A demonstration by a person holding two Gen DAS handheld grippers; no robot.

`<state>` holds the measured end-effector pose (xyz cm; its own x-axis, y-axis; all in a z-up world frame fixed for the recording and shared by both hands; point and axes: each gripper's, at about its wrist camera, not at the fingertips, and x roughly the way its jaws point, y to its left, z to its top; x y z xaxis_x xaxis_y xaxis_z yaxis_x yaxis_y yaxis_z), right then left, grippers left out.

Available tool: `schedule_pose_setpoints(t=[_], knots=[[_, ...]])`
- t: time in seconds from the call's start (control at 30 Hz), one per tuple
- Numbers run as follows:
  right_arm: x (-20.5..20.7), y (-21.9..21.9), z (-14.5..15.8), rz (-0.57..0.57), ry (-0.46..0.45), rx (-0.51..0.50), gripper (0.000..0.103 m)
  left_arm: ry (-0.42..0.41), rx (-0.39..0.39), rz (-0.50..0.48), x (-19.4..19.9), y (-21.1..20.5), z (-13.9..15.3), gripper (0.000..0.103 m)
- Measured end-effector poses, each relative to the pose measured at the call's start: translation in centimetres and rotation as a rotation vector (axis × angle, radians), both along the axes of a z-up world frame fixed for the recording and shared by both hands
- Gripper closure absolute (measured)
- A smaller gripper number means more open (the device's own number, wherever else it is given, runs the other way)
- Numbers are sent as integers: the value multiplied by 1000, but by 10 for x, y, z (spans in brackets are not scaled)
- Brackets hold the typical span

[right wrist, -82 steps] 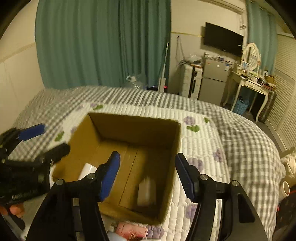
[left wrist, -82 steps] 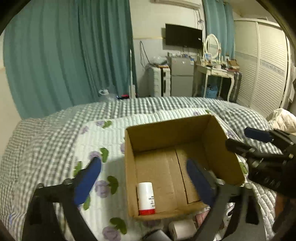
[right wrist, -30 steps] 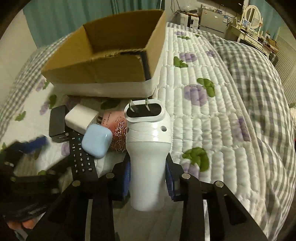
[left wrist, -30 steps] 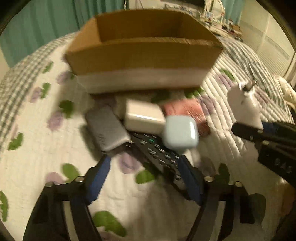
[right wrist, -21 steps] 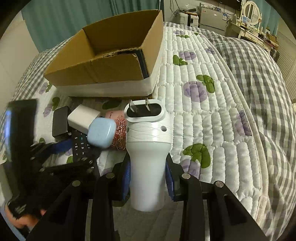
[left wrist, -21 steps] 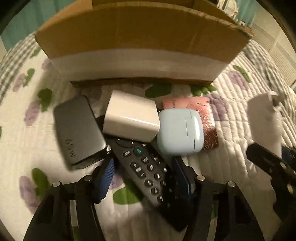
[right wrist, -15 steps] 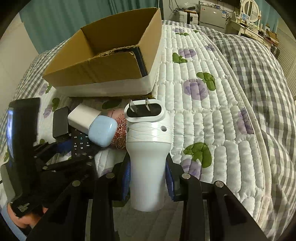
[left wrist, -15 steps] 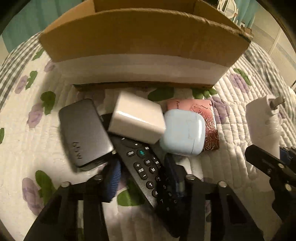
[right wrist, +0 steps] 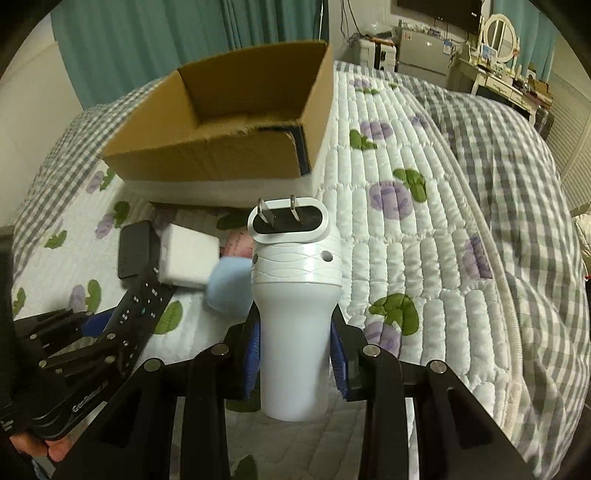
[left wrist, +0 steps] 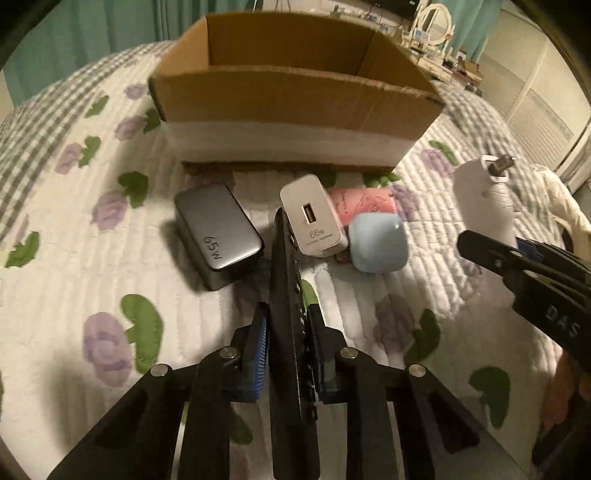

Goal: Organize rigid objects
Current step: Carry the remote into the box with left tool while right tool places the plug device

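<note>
My left gripper (left wrist: 286, 323) is shut on a black remote control (left wrist: 288, 295), held edge-up above the quilt; it also shows in the right wrist view (right wrist: 138, 306). My right gripper (right wrist: 295, 343) is shut on a white plug-in device (right wrist: 295, 306) with two prongs on top, also seen in the left wrist view (left wrist: 484, 199). An open cardboard box (left wrist: 295, 96) stands on the bed beyond the items. On the quilt lie a grey 65W charger (left wrist: 218, 236), a white 66W charger (left wrist: 312, 218), a light blue earbud case (left wrist: 376, 243) and a pink card-like item (left wrist: 365, 199).
The bed carries a white floral quilt (right wrist: 406, 206) over a grey checked cover (right wrist: 517, 155). Teal curtains (right wrist: 184, 40) hang behind. A fridge, a dresser with mirror (right wrist: 498, 33) and wardrobes stand at the far right.
My left gripper closed on the black remote and lifted it, turning it edge-up. The white charger tipped over, showing its USB face. My right gripper still holds the white plug-in device.
</note>
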<state>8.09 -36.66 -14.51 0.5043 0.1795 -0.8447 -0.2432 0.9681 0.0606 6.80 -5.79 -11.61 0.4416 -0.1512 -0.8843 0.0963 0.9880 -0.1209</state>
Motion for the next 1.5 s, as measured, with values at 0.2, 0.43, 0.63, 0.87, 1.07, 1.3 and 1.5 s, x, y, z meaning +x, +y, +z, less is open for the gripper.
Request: schedule_pose_setpoints(t=[0.2,0.43,0.63,0.87,1.07,1.3,1.5], knots=[[-9,6,11,2,-23,10,71,-75,16,-24,-12,6,38,83],[-14,13,38,11,-74,13,71,-182,26,-30,-11,6,87,83],[-4,22,75,38,-150,12,71,-257,36,-28,16,5,123,83],[31,34,113,68,-224,15,71,-310,68,-31,74,-2,151,83],[72,41,131,79,-260,27,71,-323,96,-34,136,-6,158,83],[119,49,124,93,-246,17,71,-263,111,-34,196,-5,126,83],[148,50,102,96,-215,8,71,-222,105,-26,221,-2,90,83]])
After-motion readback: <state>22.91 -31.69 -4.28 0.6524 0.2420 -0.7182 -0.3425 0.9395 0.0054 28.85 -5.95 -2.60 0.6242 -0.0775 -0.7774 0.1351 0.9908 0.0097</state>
